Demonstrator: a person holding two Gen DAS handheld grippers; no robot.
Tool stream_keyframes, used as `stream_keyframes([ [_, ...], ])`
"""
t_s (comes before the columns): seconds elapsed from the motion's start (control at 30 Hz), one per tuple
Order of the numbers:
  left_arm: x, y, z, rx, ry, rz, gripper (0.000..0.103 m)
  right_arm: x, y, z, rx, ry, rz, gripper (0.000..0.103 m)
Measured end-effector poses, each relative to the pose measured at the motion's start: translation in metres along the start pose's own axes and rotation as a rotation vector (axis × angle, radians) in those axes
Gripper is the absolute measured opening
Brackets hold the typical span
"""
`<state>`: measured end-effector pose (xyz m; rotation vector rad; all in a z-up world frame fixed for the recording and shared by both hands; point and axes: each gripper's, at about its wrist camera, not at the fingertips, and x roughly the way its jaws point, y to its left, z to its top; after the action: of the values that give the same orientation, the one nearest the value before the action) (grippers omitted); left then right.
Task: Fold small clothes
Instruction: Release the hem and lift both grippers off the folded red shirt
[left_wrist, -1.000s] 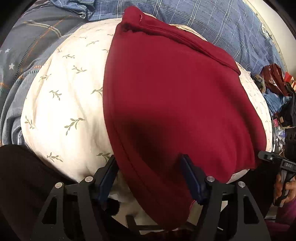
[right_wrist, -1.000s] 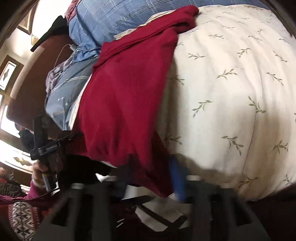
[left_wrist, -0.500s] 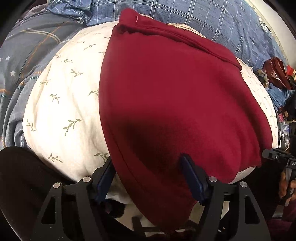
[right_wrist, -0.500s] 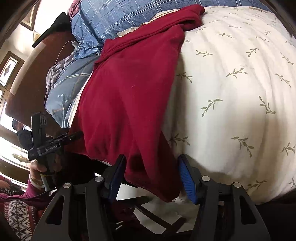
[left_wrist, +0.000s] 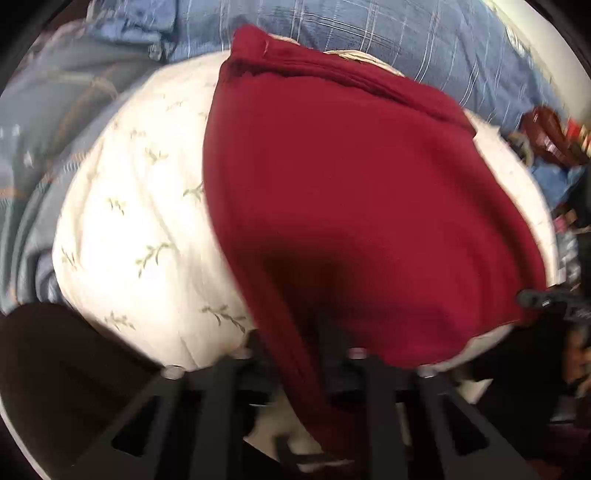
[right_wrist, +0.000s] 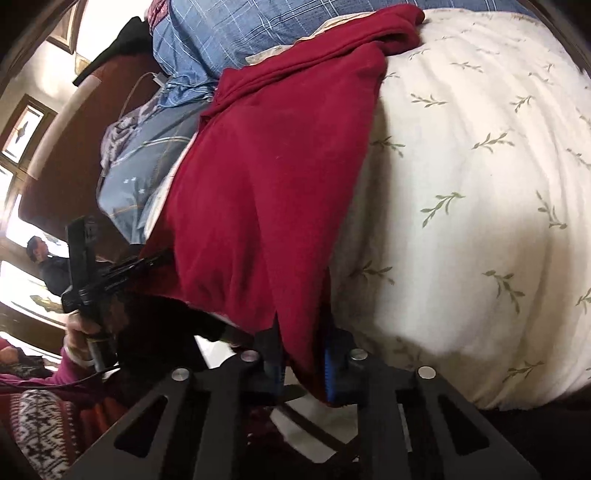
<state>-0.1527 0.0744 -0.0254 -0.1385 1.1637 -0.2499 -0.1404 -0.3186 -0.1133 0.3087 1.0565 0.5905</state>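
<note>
Half a second before, both pairs of tongs stood wide astride the hanging hem; by this moment the right tongs (right_wrist: 301, 360) had pinched in narrow and gripped the lower edge of the dark red garment (right_wrist: 266, 192). The left tongs (left_wrist: 295, 350) had also drawn in close on the near hem of the garment (left_wrist: 354, 206), though blur and red cloth hid the pads, so I could not tell if they truly held it. The garment lay spread over the cream leaf-print duvet (right_wrist: 480, 192) on the bed, its bottom edge drooping off the near side. A blue plaid quilt (left_wrist: 388, 37) lay bunched behind it. Red bags (left_wrist: 550, 136) cluttered the far right.
</note>
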Motion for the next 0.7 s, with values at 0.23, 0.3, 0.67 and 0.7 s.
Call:
stream_keyframes([
  [0.23, -0.023, 0.020, -0.007, -0.022, -0.004, -0.043, 0.004, -0.002, 0.002, -0.007, -0.019, 0.054, 0.019, 0.010],
  [0.3, -0.014, 0.025, -0.007, -0.032, 0.017, -0.032, 0.005, 0.004, -0.006, -0.005, 0.031, 0.064, 0.019, 0.017],
  [0.67, 0.009, 0.027, 0.008, -0.164, 0.034, -0.103, 0.053, 0.009, -0.003, -0.003, 0.054, 0.055, 0.079, 0.046],
  [0.7, 0.011, 0.023, 0.008, -0.156, 0.031, -0.102, 0.059, 0.009, -0.004, -0.003, 0.058, 0.060, 0.084, 0.043],
])
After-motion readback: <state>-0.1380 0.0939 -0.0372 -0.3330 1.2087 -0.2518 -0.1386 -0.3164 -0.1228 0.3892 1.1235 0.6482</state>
